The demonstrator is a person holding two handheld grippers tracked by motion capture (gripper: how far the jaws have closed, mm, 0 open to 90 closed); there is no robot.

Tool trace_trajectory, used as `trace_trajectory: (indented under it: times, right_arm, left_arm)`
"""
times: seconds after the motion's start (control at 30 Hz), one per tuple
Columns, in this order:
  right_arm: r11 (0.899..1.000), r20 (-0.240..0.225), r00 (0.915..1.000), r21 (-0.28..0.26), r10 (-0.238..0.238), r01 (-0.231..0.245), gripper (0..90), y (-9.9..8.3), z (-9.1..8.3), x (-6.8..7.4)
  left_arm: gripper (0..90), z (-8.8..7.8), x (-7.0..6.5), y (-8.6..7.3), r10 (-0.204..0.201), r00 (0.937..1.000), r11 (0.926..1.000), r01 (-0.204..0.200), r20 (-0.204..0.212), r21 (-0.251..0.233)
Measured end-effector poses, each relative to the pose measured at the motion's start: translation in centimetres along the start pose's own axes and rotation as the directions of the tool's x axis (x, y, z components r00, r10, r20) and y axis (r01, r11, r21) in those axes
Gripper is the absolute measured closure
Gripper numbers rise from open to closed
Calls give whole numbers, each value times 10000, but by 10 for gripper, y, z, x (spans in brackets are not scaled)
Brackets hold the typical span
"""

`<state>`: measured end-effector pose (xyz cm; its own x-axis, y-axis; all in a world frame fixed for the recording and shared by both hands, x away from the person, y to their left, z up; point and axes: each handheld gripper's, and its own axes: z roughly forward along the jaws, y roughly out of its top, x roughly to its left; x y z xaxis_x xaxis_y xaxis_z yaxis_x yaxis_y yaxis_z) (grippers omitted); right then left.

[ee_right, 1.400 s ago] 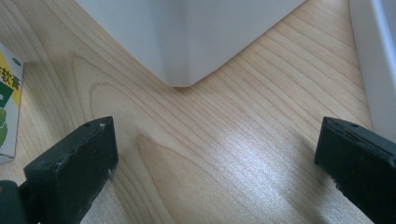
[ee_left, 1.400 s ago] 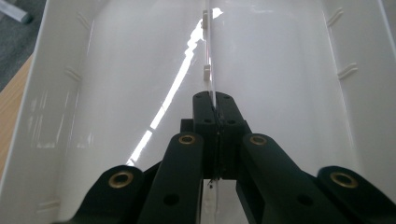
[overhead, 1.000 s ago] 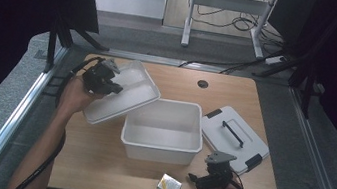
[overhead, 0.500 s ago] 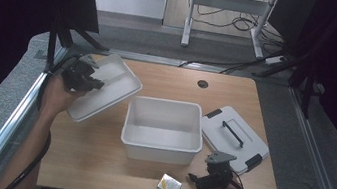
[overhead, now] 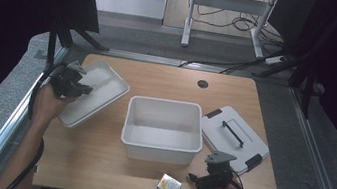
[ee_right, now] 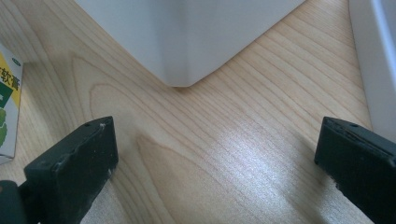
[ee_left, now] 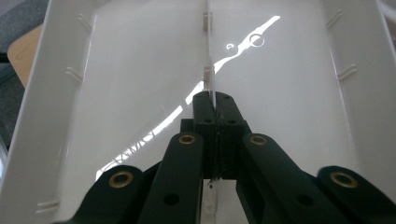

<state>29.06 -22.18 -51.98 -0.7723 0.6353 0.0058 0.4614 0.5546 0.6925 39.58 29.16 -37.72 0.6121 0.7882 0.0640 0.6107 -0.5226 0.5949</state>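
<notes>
My left gripper (overhead: 76, 84) is at the table's left side, shut on the thin middle rib (ee_left: 208, 70) of a shallow white tray (overhead: 100, 90). The left gripper view looks into that tray (ee_left: 116, 70), with the jaws (ee_left: 212, 100) pinched together on the rib. The tray hangs tilted to the left of a deep white bin (overhead: 165, 103), which is empty at the table's centre. My right gripper (overhead: 200, 179) lies low near the front edge, open, holding nothing. Bare wood lies between its jaws (ee_right: 215, 149), with the bin's corner (ee_right: 187, 37) just ahead.
A small yellow-and-green box (overhead: 169, 186) lies at the front edge, left of the right gripper, and its side (ee_right: 8, 107) is at the left of the right gripper view. A white lid with a black handle (overhead: 233, 137) lies right of the bin. A cable hole (overhead: 202, 84) is at the back.
My left gripper has carried the white tray leftward and lower, away from the bin. The right gripper, box, bin and lid have stayed where they were.
</notes>
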Motion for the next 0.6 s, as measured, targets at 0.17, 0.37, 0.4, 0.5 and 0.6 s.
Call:
trace_trajectory:
  times: [0.17, 0.37, 0.4, 0.5, 0.6]
  right_arm:
    - [10000, 2, 10000, -12, 3, -3, 0, 0, 0, 0]
    - [10000, 1, 10000, -15, -1, 1, 0, 0, 0, 0]
    - [10000, 1, 10000, -15, -1, 1, 0, 0, 0, 0]
    - [10000, -1, 10000, -15, 1, -1, 0, 0, 0, 0]
    - [10000, 4, 10000, -23, -17, 17, 0, 0, 0, 0]
  left_arm:
    - [890, 14, 0, -16, -220, 9998, 9998, 219, 39, 24]
    - [890, 36, -3, -39, -464, 9989, 9989, 463, 65, 99]
    - [890, 36, -3, -39, -464, 9989, 9989, 463, 65, 99]
    - [890, 48, -5, -52, -614, 9981, 9981, 613, 99, 54]
    - [890, 53, -5, -57, -663, 9978, 9978, 662, 72, 87]
